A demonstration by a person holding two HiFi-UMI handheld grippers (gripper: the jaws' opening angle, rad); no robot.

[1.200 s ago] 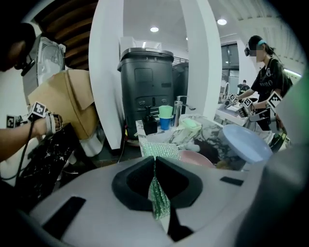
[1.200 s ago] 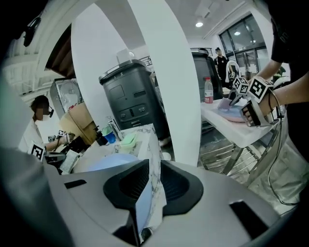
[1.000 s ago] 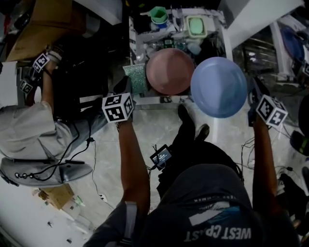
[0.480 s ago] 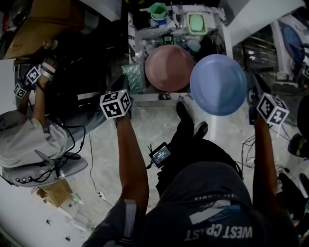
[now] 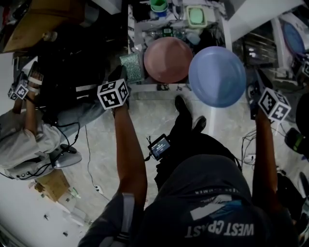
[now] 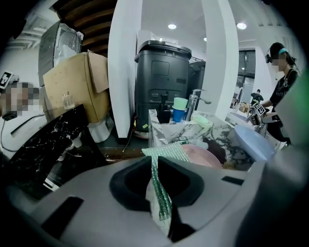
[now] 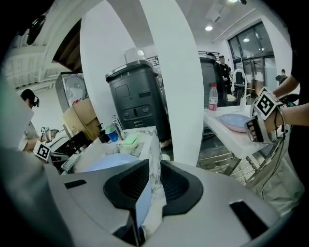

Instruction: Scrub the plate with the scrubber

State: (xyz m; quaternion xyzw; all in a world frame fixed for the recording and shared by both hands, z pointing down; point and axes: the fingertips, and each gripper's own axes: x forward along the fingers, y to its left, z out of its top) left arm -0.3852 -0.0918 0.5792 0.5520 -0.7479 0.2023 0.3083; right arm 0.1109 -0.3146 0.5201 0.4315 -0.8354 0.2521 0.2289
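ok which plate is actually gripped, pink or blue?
The blue plate, its rim clamped in the right gripper; the pink plate lies free in the sink.

Counting now: two tools, my left tool [image 6: 155, 176] and right tool [image 7: 148, 185]; one scrubber [image 5: 131, 67]; two plates up close, pink plate [image 5: 168, 59], blue plate [image 5: 217, 76].

The scrubber [image 5: 131, 67] is green, with a glittery mesh weave. Right of it is a pink plate [image 5: 168, 59], and further right a pale blue plate [image 5: 217, 76]. The counter [image 6: 212, 131] is white marble, grey-veined. Far off are a green cup [image 5: 158, 5] and a mint-green soap dish [image 5: 196, 16].
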